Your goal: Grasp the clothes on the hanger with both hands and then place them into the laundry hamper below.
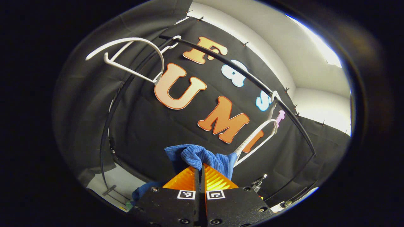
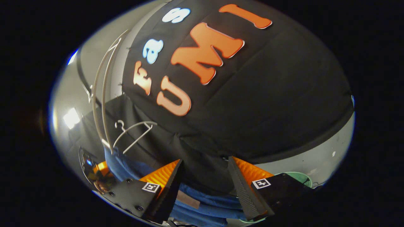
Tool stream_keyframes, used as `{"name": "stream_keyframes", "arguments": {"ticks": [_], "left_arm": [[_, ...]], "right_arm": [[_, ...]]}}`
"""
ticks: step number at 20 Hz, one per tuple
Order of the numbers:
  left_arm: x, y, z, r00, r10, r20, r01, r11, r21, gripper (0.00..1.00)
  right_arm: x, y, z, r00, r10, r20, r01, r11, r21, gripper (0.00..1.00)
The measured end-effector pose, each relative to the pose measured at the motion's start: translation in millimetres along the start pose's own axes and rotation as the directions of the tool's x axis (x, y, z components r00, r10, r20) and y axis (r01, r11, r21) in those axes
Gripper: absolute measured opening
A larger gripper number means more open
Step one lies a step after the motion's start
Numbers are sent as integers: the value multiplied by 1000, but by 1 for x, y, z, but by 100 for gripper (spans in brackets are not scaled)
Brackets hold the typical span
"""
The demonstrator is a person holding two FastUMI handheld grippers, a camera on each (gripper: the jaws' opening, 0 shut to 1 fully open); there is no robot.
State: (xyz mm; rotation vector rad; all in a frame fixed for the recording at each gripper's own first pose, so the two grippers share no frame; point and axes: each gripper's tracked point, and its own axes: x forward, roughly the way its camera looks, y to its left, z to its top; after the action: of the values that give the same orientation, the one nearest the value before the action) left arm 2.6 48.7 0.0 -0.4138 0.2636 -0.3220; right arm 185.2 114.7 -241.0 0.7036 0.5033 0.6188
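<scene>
Fabric sits pinched in your left gripper (image 1: pixel 200 171): its two fingers are pressed together on a bunched fold of the blue garment (image 1: pixel 202 157), which rises just above the tips in the left gripper view and trails down past the gripper's left side; the cloth looks ribbed, like corduroy; one end of it touches the lower tip of a white hanger (image 1: pixel 257 138) that hangs from the black rail (image 1: pixel 240 74) near the rail's right end; a second white hanger (image 1: pixel 132 60) hangs bare near the rail's left end, tilted well off level.

Your right gripper (image 2: pixel 205 171) is spread wide, fingers apart and pressing on nothing; in the right gripper view the same blue garment (image 2: pixel 202 201) lies below and between the fingers, running from the lower left towards the bottom centre; whether the fingers brush it, you cannot tell; a pale green rim, the laundry hamper (image 2: pixel 300 176), peeks out behind the right finger, against the pale floor; a white hanger (image 2: pixel 134 135) shows to the left, above the cloth.
</scene>
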Motion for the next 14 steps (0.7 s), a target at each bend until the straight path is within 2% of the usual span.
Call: {"name": "stream_keyframes", "arguments": {"ticks": [2, 4, 6, 7, 8, 10, 13, 14], "left_arm": [[-2, -3, 0, 1000, 0, -10, 0, 1000, -10, 0], [-2, -2, -6, 1000, 2, -29, -2, 1000, -14, 2], [-1, -3, -18, 998, -2, -58, 1, 1000, -17, 0], [0, -4, -23, 998, -3, -70, 2, 1000, -19, 0], [0, -7, -27, 997, -12, -81, 10, 1000, -20, 0], [0, -12, -42, 993, -25, -113, 25, 1000, -6, 0], [-3, -14, -67, 982, -38, -184, 46, 998, 36, 0], [-1, -14, -77, 978, -24, -205, 38, 997, 62, 0]], "right_arm": [[2, 16, -37, 996, 51, -67, -51, 999, -1, 89], [9, 39, -66, 986, 118, -121, -119, 993, -2, 97], [23, 57, -100, 968, 162, -190, -170, 985, -25, 97], [32, 64, -113, 961, 176, -214, -189, 981, -41, 87], [42, 70, -121, 955, 186, -229, -204, 977, -57, 97], [64, 73, -131, 957, 168, -237, -197, 975, -104, 97], [103, 81, -120, 966, 161, -204, -189, 974, -127, 97], [111, 89, -118, 964, 182, -195, -206, 972, -112, 87]]}}
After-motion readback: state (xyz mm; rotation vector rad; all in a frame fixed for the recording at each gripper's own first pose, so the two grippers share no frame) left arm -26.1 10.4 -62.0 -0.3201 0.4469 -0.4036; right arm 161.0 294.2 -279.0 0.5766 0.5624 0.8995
